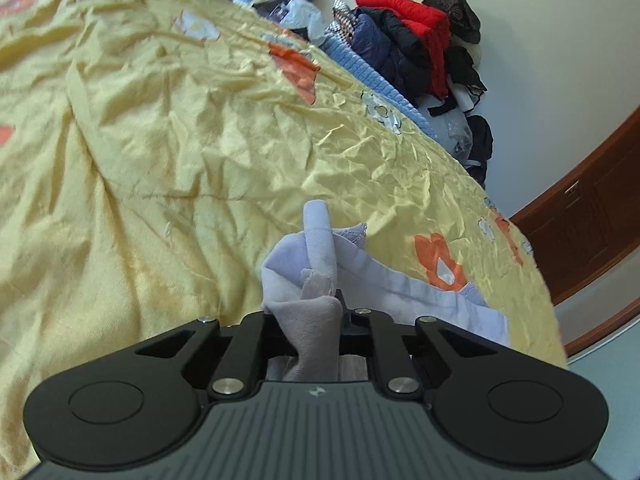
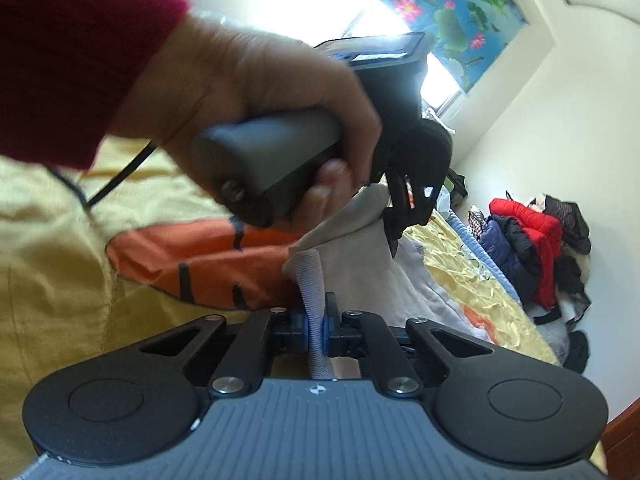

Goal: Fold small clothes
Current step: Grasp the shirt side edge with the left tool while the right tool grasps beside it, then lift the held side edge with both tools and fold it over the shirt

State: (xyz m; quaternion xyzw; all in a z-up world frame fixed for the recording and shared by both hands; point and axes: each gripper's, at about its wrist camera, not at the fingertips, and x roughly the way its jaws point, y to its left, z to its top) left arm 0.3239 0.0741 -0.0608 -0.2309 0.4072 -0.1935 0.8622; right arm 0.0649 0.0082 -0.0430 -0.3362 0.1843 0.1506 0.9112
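Both my hand-held grippers pinch the pale lilac garment: left hand-held gripper (image 1: 320, 300) and right hand-held gripper (image 2: 316, 320), lower centre, over yellow bedsheet (image 1: 160, 140).

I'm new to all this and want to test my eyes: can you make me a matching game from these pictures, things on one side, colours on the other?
Things:
1. bedspread
2. jacket on the pile
3. garment in the left claw
4. sleeve

Colours:
A. pale lilac
B. red
C. yellow
D. magenta

Pairs: 1-C, 2-B, 3-A, 4-D
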